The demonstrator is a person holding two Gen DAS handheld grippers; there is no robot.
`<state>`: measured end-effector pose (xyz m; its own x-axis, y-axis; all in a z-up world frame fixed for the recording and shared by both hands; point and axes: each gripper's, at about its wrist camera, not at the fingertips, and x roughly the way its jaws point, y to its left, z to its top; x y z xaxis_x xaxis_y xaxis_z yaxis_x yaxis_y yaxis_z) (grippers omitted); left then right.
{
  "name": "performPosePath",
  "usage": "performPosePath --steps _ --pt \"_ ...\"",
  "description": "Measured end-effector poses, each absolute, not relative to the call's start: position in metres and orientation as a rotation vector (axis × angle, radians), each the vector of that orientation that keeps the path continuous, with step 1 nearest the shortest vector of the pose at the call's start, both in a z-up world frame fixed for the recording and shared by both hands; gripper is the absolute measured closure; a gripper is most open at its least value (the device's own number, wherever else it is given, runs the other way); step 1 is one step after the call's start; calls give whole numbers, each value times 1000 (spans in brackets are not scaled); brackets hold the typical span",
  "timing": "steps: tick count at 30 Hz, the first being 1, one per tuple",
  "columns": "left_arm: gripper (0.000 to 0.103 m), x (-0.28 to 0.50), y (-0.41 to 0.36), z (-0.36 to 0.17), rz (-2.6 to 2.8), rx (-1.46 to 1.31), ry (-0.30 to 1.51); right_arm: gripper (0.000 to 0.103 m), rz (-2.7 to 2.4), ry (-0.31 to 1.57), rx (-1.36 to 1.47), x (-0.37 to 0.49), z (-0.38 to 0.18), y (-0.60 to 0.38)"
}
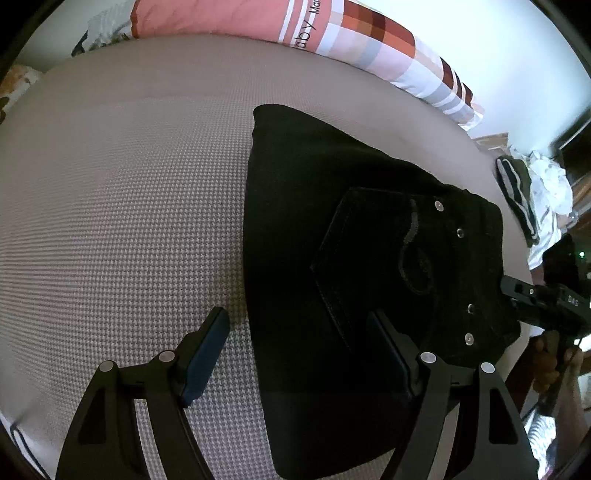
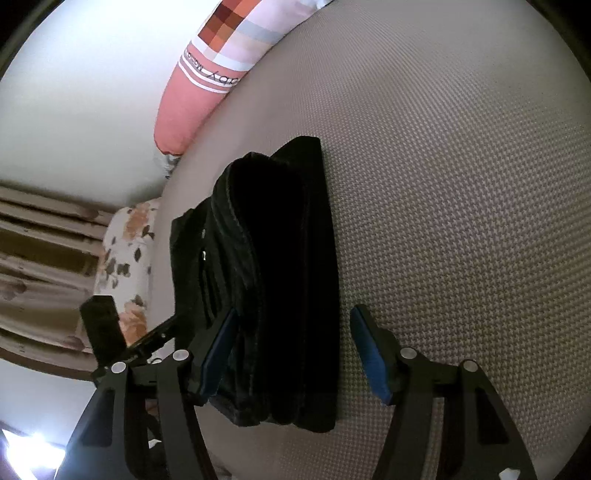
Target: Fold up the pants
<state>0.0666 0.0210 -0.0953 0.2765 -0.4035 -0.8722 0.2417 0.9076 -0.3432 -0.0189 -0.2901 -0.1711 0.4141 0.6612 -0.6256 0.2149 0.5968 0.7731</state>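
Black pants [image 1: 332,229] lie folded into a compact stack on the beige textured bed cover [image 1: 129,184], back pocket and rivets facing up. My left gripper [image 1: 295,350] is open and empty above the stack's left edge. In the right wrist view the folded pants [image 2: 280,277] show as stacked layers seen from the side. My right gripper [image 2: 291,350] is open and empty, its fingers standing either side of the stack's near end. The right gripper also shows in the left wrist view [image 1: 546,302] at the stack's right edge.
A pink and checked bolster pillow [image 1: 295,26] lies along the far edge of the bed. Striped and white clothes [image 1: 532,199] lie at the right. A floral pillow [image 2: 125,258] and curtains [image 2: 37,258] are at the left in the right wrist view.
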Motion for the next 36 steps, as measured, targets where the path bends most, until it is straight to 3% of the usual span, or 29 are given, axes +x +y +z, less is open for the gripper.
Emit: performPosePath --steps 14,18,22,30,36 --pt "26 93 31 -100 -578 -367 1350 45 492 1188 904 -2 -174 -287" --pt "28 99 35 -102 -604 -416 1346 52 529 1214 902 4 -176 -288" --pt "40 105 37 -104 -618 -437 1351 57 563 1225 879 9 -178 -287" --pt "45 117 43 -110 -668 -510 1347 66 616 1202 935 24 -187 -283" --pt "58 110 42 -108 -648 -440 1294 73 569 1182 926 13 -184 -283"
